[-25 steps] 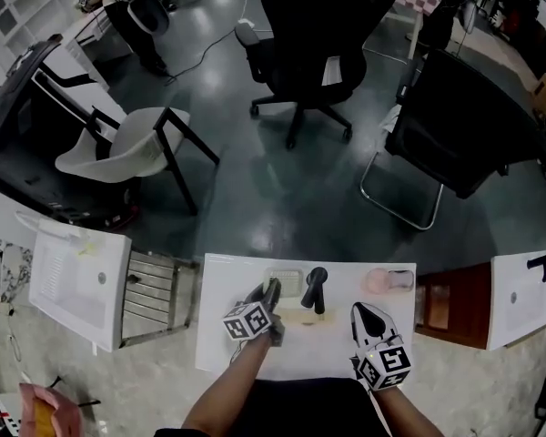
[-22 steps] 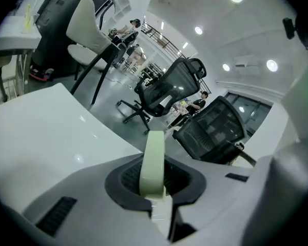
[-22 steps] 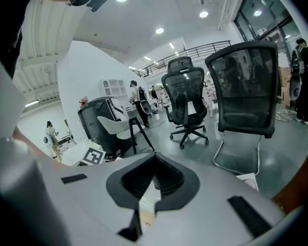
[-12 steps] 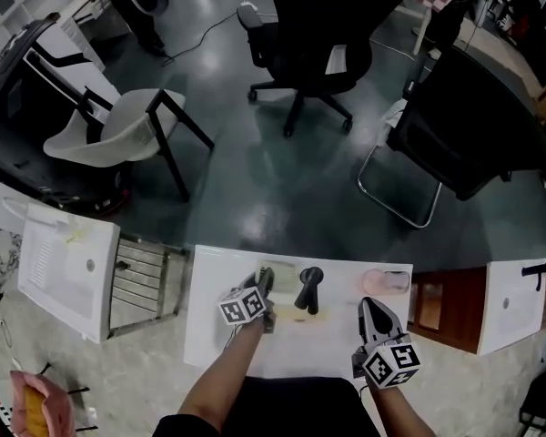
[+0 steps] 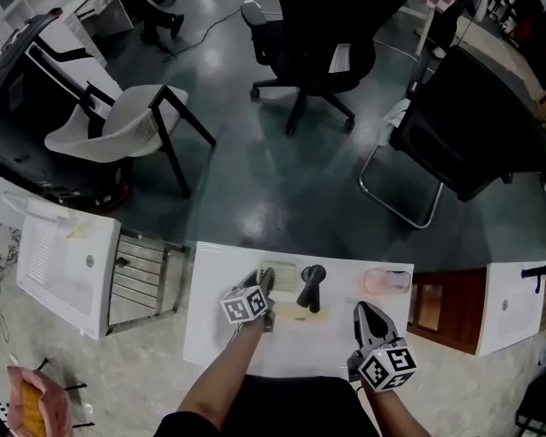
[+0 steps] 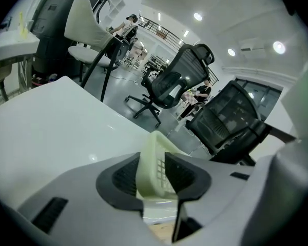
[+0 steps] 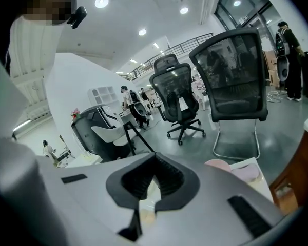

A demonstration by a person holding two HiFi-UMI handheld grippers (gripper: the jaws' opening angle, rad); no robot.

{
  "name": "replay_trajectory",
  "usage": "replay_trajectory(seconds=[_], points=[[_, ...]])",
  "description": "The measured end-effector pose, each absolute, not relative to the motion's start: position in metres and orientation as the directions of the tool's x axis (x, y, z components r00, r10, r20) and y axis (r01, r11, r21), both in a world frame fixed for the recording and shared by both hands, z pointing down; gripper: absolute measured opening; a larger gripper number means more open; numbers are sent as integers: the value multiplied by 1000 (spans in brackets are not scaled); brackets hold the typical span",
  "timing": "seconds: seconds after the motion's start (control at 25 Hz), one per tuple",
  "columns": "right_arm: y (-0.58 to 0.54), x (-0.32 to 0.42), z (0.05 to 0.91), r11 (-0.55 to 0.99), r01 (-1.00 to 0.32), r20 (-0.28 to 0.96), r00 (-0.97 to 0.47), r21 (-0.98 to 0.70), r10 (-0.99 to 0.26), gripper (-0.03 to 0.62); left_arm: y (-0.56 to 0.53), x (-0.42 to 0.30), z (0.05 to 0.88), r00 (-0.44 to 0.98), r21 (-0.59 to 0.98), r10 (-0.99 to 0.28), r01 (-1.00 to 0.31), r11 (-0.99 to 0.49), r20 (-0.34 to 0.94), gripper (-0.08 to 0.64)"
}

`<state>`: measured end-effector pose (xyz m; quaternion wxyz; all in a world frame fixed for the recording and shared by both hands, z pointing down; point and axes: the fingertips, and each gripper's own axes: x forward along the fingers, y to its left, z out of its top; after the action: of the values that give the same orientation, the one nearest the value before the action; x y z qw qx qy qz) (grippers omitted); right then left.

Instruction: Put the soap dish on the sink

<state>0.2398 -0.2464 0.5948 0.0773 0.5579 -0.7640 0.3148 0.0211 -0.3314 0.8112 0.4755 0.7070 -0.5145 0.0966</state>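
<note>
Lowered since the earlier frame, the left hand-held gripper (image 5: 267, 282) was opening its jaws, with the soap dish (image 5: 282, 274) between them. The dish rested at the sink's (image 5: 209, 321) far edge, its long axis along that edge. The right hand-held gripper (image 5: 365, 310) sat clenched, empty and farther off.

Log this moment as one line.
step: releasing | left tool: jaws opening around green soap dish | dish: on white sink, beside black faucet | right tool: shut, empty
</note>
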Motion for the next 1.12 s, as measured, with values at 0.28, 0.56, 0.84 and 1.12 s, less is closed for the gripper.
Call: replay_trajectory(seconds=[0.28,0.56,0.84,1.12], points=[[-245,239,583,195,-895,453,-379,-402,-807,-3,-332,21,808,388,453,-642,-889,-70,661,157],[-241,240,584,196,-898,456,-376,-394,-807,-3,-334,26,807,369,366,-628,-920,-142,685,236],[-231,240,584,188,-902,463,-368,-388,-807,-2,-336,28,807,370,347,-627,-923,-166,685,247],[-221,240,586,195,-915,470,-354,-354,-809,-2,-334,24,798,390,356,-634,-915,-189,668,255]])
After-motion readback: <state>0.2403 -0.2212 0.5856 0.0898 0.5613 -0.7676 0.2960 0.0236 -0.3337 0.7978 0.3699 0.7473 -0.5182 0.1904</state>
